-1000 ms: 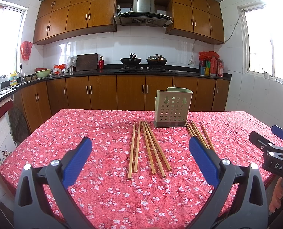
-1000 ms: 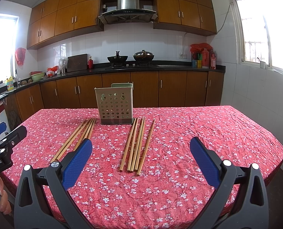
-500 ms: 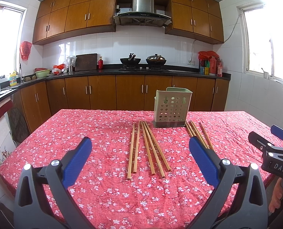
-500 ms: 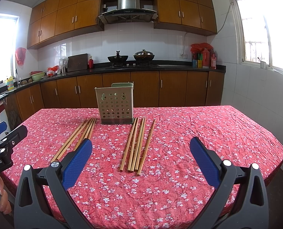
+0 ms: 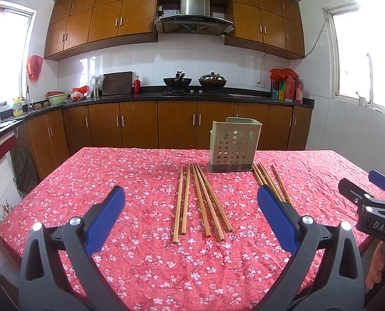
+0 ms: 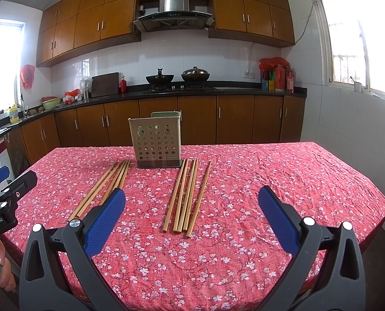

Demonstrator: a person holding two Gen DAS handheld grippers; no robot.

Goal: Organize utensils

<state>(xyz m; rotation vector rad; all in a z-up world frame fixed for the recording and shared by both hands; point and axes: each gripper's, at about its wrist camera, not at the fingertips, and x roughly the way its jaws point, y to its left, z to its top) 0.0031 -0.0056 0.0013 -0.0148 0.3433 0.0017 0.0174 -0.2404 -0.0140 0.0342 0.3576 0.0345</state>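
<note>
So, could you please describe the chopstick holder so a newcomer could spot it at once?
On the red floral tablecloth, look toward the far edge. The holder stands upright between two groups of chopsticks; it is the only pale green box, with holes across its front.

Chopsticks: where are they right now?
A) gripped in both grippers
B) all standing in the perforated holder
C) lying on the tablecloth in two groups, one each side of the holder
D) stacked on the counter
C: the left group of chopsticks and the right group of chopsticks lie flat on the tablecloth, flanking the holder; left gripper and right gripper are open and empty.
</note>
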